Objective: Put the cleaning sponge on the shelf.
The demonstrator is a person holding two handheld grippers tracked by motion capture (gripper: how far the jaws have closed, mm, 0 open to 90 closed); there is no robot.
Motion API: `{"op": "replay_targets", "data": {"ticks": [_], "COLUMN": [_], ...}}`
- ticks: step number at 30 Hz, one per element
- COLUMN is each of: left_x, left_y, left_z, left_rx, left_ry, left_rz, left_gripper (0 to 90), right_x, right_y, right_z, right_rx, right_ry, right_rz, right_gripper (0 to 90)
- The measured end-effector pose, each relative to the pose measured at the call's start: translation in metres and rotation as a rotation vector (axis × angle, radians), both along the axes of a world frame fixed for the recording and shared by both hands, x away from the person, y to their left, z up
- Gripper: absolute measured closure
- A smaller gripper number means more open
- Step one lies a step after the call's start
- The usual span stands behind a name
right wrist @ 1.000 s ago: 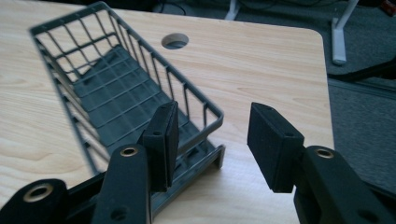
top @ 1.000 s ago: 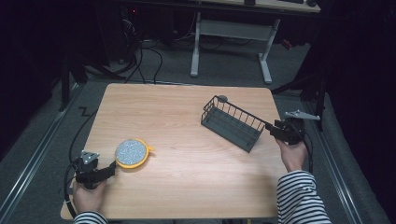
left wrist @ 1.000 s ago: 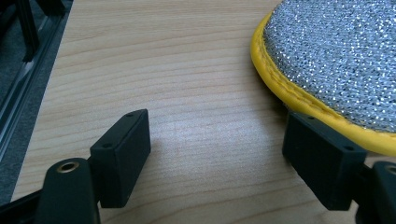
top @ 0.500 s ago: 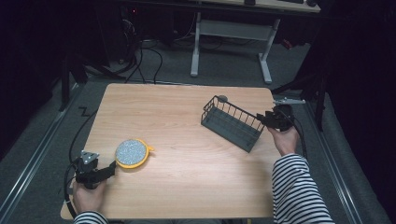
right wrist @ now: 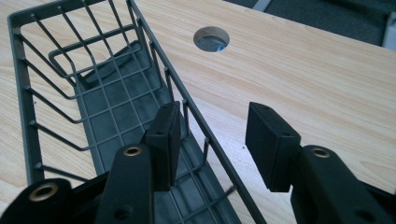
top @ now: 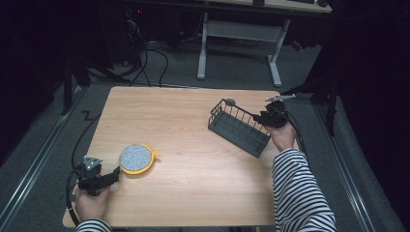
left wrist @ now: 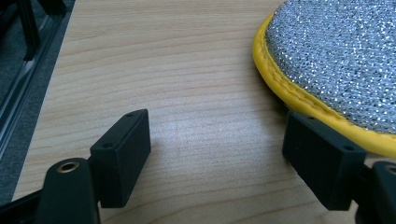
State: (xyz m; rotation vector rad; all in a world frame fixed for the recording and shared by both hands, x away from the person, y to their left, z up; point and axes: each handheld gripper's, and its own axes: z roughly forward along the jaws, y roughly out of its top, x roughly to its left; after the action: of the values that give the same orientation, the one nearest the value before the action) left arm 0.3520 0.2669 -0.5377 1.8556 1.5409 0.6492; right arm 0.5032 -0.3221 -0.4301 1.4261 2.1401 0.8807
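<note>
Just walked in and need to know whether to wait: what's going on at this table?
A person in a striped sleeve works two handheld grippers at a wooden table. The right gripper straddles the long side wall of a dark wire basket, one jaw inside and one outside; the jaws have just been closing, with a gap still showing on the outer side. The left gripper rests open on the table beside a round silver scouring pad with a yellow rim. The basket looks empty.

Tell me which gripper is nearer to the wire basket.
Right. The right gripper straddles the wire basket's long wall, jaws closing, not yet clamped. The left gripper sits across the table by the scrubbing pad.
</note>
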Motion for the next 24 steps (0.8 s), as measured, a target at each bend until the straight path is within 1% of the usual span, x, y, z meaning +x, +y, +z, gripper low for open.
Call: {"op": "replay_targets", "data": {"ticks": [2, 3, 4, 7, 8, 9, 12, 13, 19, 24], "left_x": [0.0, 0.0, 0.0, 0.0, 0.0, 0.0, 0.0, 0.0, 0.0, 0.0], "left_y": [0.0, 0.0, 0.0, 0.0, 0.0, 0.0, 0.0, 0.0, 0.0, 0.0], "left_z": [0.0, 0.0, 0.0, 0.0, 0.0, 0.0, 0.0, 0.0, 0.0, 0.0], "left_rx": [0.0, 0.0, 0.0, -0.006, -0.006, -0.006, -0.007, -0.007, -0.007, -0.004], "left_ry": [-0.001, -0.001, -0.001, -0.005, -0.005, -0.005, -0.004, -0.004, -0.003, -0.003], "left_rz": [0.0, 0.0, 0.0, 0.002, 0.002, 0.002, 0.001, 0.001, 0.002, 0.002], "left_gripper": [24.0, 24.0, 24.0, 23.9, 24.0, 24.0, 24.0, 24.0, 23.9, 24.0], "right_x": [0.001, 0.003, 0.003, 0.006, 0.006, 0.007, 0.007, 0.007, 0.005, 0.002], "right_y": [0.001, 0.002, 0.002, 0.003, 0.003, 0.003, 0.003, 0.003, 0.005, 0.012], "right_z": [-0.001, -0.005, -0.005, -0.011, -0.011, -0.012, -0.012, -0.012, -0.012, -0.012], "right_rx": [-0.002, -0.013, -0.013, -0.022, -0.022, -0.023, -0.025, -0.017, -0.02, -0.017], "right_ry": [0.0, 0.011, 0.011, 0.031, 0.031, 0.038, 0.041, 0.04, 0.038, 0.032], "right_rz": [0.0, -0.002, -0.002, 0.004, 0.004, 0.012, 0.012, 0.023, 0.036, 0.04], "right_gripper": [57.8, 59.6, 59.6, 64.7, 64.7, 67.6, 68.3, 69.4, 71.5, 72.0]}}
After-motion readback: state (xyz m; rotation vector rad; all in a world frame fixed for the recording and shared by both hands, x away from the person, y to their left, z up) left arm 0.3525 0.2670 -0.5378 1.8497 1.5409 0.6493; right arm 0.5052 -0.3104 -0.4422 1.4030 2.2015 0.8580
